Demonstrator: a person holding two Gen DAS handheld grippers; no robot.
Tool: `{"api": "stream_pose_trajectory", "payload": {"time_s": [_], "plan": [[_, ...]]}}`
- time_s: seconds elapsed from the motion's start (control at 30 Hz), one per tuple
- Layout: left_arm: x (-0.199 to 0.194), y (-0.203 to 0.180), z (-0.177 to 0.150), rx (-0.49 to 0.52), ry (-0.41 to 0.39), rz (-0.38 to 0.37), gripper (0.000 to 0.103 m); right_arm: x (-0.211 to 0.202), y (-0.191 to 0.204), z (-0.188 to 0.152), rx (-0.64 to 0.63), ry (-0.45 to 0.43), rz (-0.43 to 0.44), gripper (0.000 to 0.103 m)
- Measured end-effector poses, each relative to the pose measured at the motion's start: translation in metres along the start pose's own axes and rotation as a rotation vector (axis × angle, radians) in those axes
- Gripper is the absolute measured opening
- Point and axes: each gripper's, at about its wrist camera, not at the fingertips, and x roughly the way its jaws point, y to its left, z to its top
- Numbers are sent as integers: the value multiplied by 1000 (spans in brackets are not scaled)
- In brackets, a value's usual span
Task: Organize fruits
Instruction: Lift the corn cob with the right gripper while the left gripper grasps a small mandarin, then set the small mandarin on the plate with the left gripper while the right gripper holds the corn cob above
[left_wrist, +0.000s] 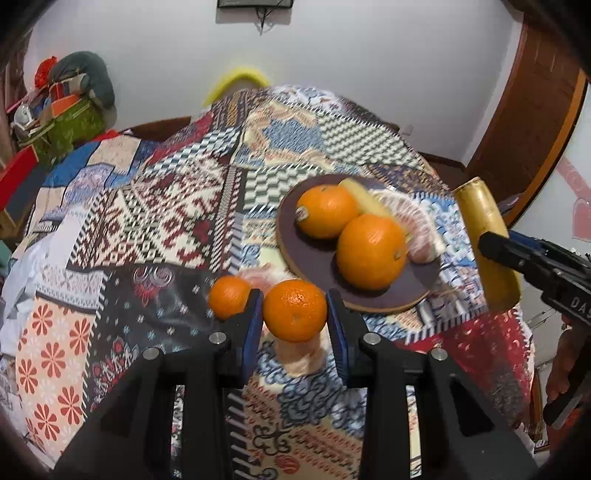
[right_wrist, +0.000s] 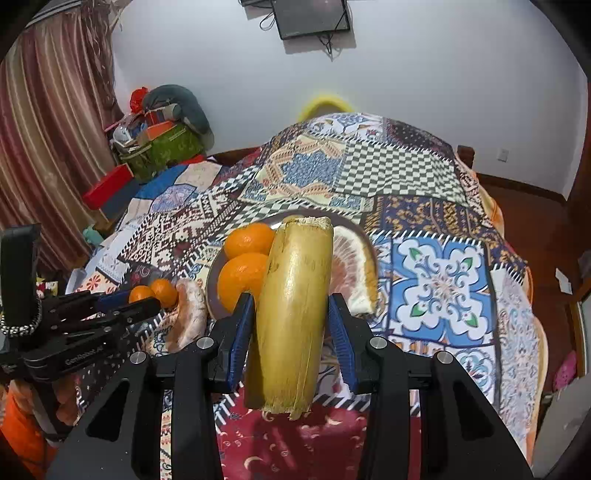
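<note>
Left claw (left_wrist: 294, 308): holds a small orange (left_wrist: 294, 310), just short of the plate (left_wrist: 317, 258)
Right claw (right_wrist: 291, 314): holds a yellow stalk (right_wrist: 295, 314), long axis pointing toward the plate
Nearer the plate: left claw

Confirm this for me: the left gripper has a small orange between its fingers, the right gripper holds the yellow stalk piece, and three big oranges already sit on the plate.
Not three. The left wrist view shows two big oranges on the plate. The rest stands: the left gripper has the small orange between its fingers, and the right gripper holds the yellow stalk piece.
</note>
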Motion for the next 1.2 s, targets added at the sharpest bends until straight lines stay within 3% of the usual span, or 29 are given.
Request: {"api": "stream_pose_trajectory", "payload": {"time_s": [0.6, 1.2], "plan": [[21, -28, 38, 57, -34, -21, 34, 2, -20, 22, -17, -41, -29, 38], [76, -13, 51, 50, 53, -3, 34, 59, -29, 50, -30, 16, 8, 38]]}}
